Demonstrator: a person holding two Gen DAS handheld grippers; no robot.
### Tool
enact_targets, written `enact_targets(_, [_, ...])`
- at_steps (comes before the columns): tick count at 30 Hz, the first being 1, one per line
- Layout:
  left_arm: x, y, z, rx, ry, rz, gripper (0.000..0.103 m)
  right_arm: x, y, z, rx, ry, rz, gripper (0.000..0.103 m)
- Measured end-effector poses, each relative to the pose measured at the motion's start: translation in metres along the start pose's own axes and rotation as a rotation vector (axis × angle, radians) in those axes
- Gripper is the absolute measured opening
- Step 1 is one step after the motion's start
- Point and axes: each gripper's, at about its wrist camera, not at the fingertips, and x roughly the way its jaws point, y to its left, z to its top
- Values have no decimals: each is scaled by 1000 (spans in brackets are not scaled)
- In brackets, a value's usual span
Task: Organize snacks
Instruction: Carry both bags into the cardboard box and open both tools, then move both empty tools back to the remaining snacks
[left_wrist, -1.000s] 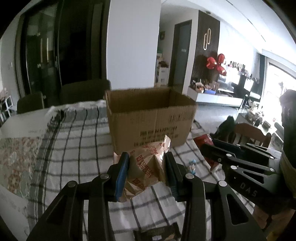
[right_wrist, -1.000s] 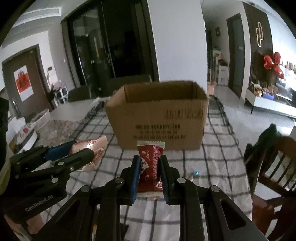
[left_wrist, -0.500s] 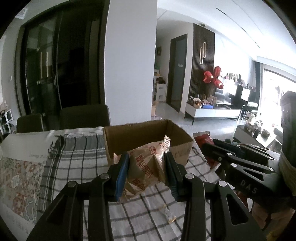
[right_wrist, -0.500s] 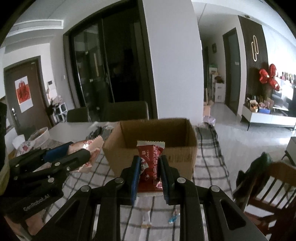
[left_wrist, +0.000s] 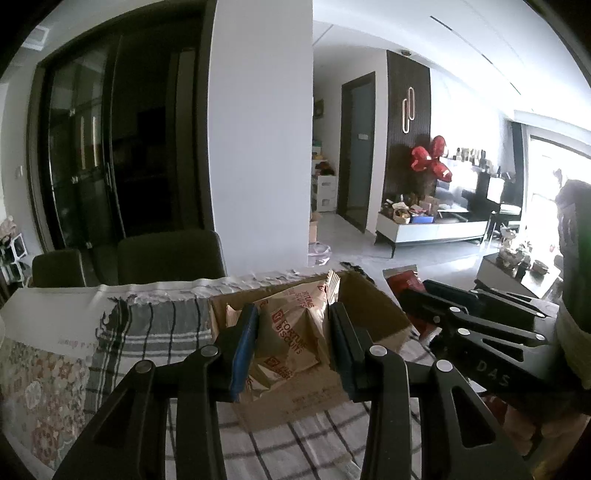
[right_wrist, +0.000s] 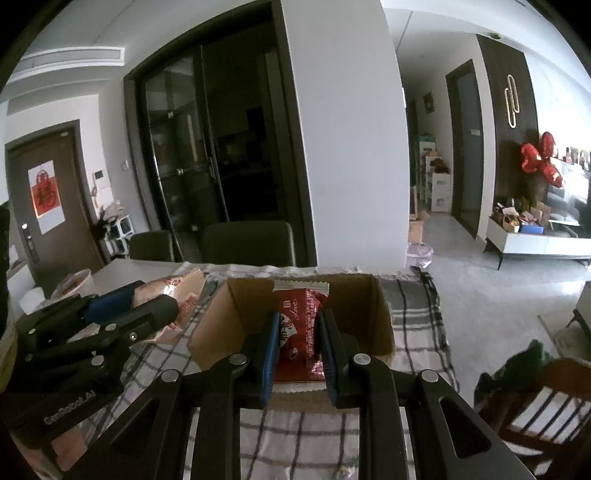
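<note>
An open cardboard box (left_wrist: 373, 306) (right_wrist: 243, 302) stands on the checked tablecloth. My left gripper (left_wrist: 291, 325) is shut on a tan Fortune Biscuits packet (left_wrist: 291, 332), held over the box's near wall; that packet (right_wrist: 181, 295) and the left gripper (right_wrist: 125, 306) also show left of the box in the right wrist view. My right gripper (right_wrist: 297, 332) is shut on a red snack packet (right_wrist: 299, 325), held in front of the box's opening. In the left wrist view the right gripper (left_wrist: 413, 299) comes in from the right with the red packet (left_wrist: 404, 280) at its tip.
Two dark chairs (left_wrist: 170, 254) stand behind the table (right_wrist: 125, 267). A wooden chair (right_wrist: 539, 406) with dark green cloth is at the right. A white bowl (right_wrist: 74, 282) sits far left. A small wrapped candy (right_wrist: 345, 470) lies on the tablecloth (right_wrist: 421, 317) near me.
Both grippers have risen and moved toward the box with their packets; the box now sits lower in both views and its opening shows. Neither grip has changed.
</note>
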Motion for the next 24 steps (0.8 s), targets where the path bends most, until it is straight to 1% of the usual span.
enact_targets(8, [45, 8, 12, 0, 43, 4, 39, 40, -13, 14, -10, 28, 8, 23])
enact_targets(12, [68, 16, 15, -21, 68, 0, 40, 62, -17, 23, -22, 49, -3, 23])
enact_targets(16, [83, 22, 17, -36, 94, 21, 46, 79, -19, 26, -25, 76, -22, 23])
enact_targets(17, [85, 23, 17, -34, 97, 25, 52, 83, -21, 26, -24, 80, -26, 24])
enact_targets(18, [87, 25, 17, -35, 104, 35, 57, 87, -21, 26, -23, 93, -28, 25])
enact_targets(20, [87, 26, 17, -38, 108, 48, 62, 89, -21, 25, -18, 100, -38, 37])
enact_targets(21, [85, 25, 16, -38, 107, 56, 63, 89, -22, 24, -19, 98, -47, 43])
enact_targets(24, [76, 22, 12, -22, 101, 68, 66, 80, -21, 20, -31, 86, -57, 43])
